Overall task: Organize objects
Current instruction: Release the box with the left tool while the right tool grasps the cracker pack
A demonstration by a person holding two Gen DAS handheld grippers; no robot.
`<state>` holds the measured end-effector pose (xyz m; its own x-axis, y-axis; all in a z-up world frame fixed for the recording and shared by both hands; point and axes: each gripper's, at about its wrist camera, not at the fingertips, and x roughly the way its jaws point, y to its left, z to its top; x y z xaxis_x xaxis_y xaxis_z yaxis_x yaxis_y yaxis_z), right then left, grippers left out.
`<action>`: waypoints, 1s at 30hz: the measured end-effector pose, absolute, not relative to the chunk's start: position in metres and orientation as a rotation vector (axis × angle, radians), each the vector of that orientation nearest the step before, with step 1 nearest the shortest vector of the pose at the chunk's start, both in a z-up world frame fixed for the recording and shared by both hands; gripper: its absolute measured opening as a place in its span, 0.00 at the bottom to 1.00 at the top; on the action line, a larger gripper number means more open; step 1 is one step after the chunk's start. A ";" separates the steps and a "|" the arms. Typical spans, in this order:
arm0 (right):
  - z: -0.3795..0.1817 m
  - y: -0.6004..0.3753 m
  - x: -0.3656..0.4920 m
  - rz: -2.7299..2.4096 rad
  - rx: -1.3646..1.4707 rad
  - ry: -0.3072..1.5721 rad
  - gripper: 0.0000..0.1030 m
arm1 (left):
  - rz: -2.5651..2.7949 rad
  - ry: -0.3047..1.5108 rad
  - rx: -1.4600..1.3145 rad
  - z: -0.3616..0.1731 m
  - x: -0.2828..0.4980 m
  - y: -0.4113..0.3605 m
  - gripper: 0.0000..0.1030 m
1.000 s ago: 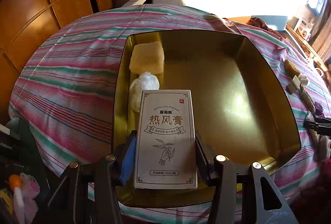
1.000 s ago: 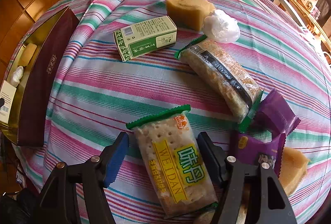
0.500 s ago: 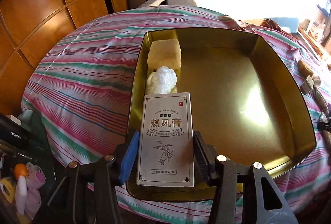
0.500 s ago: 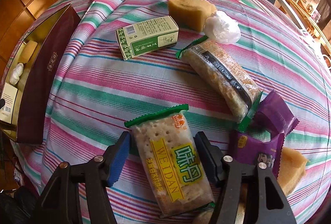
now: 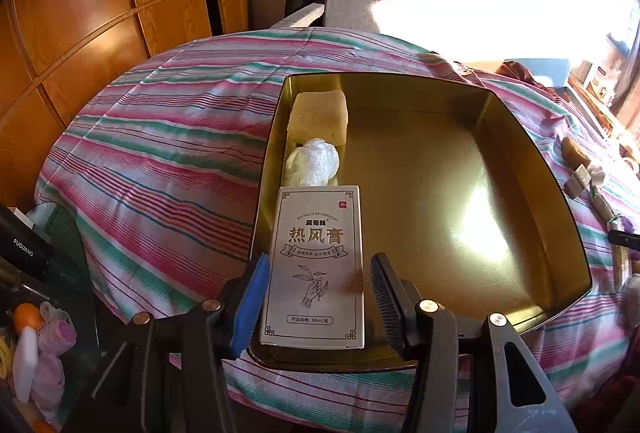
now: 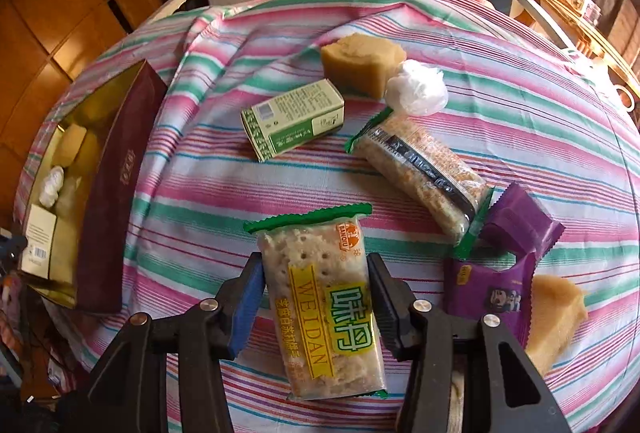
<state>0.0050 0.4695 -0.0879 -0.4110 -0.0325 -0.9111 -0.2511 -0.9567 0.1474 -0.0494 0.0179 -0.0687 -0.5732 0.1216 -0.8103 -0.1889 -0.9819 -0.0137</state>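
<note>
The left gripper hangs over the near left corner of the gold tin, its jaws spread wider than the white carton between them, a gap showing on the right side, so the carton lies flat on the tin's floor rather than being held; beyond it, along the tin's left wall, sit a crumpled white bag and then a yellow sponge block, the three in a row, the bag touching the carton's far end.

The right gripper is down on the striped tablecloth that covers the table; its jaws straddle the Weidan cracker pack and sit close against both long sides (whether they are actually squeezing it cannot be told); the pack lies flat on the cloth.

Farther out lie a green box, a tan block, a white plastic wad touching a second cracker sleeve, two purple packets and another tan block to the right; the tin stands well to the left.
</note>
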 end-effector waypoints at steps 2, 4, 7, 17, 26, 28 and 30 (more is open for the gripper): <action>-0.073 0.467 0.008 2.517 -1.583 0.446 0.49 | 2.635 0.088 -1.336 -0.066 -0.048 0.017 0.52; -0.060 0.442 0.012 2.552 -1.544 0.485 0.49 | 2.640 0.073 -1.317 -0.062 -0.046 0.015 0.52; -0.034 0.422 0.012 2.628 -1.508 0.516 0.48 | 2.644 0.049 -1.294 -0.057 -0.044 0.011 0.52; -0.015 0.309 -0.050 2.836 -1.608 0.498 0.48 | 2.658 -0.002 -1.251 -0.049 -0.041 -0.001 0.53; -0.058 0.234 -0.117 2.760 -1.814 0.575 0.48 | 2.686 -0.107 -1.216 -0.040 -0.036 -0.026 0.58; -0.068 0.219 -0.130 2.741 -1.857 0.580 0.48 | 2.695 -0.131 -1.219 -0.040 -0.036 -0.035 0.58; -0.077 0.204 -0.142 2.722 -1.889 0.556 0.48 | 2.700 -0.158 -1.228 -0.041 -0.036 -0.043 0.58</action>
